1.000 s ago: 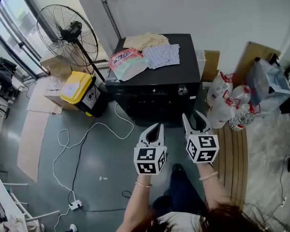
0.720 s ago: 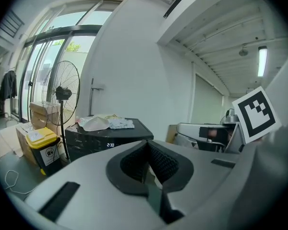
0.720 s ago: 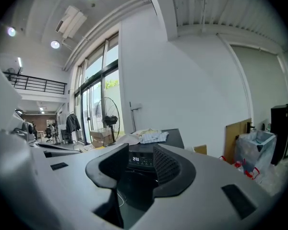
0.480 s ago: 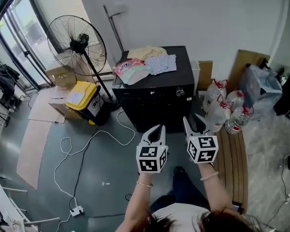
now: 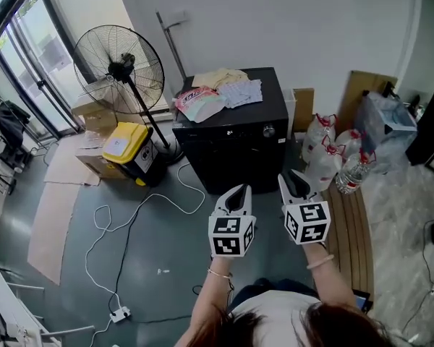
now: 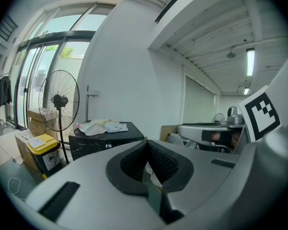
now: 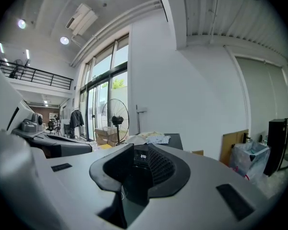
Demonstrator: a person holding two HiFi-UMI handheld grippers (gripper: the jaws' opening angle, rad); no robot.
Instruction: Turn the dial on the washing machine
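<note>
A black washing machine point(image 5: 231, 157) is shown standing against the white wall, seen from above over the person's outstretched forearms. The dial point(image 5: 268, 130) is found at the right end of the control strip along the top of the machine's front; a small lit display is seen on the same strip, further left. The lid is covered by a loose heap of laundry point(image 5: 220, 92). The left gripper point(image 5: 236, 191) is held in the air in front of the machine, well apart from it; its jaw tips are pressed together and nothing is pinched between them. The right gripper point(image 5: 295, 179) is held just beside it at about the same height, also well short of the dial; its jaws have just been closing, yet a narrow gap is left between them, and nothing is held there. Through that gap, in the right gripper view, only the machine's lit display is seen in the distance. A standing fan point(image 5: 120, 67) and a yellow bin point(image 5: 125, 142) are placed to the left of the machine, a white cable point(image 5: 130, 223) is trailed over the grey floor point(image 5: 72, 266), and packs of water bottles point(image 5: 333, 157) are stacked to its right.
</note>
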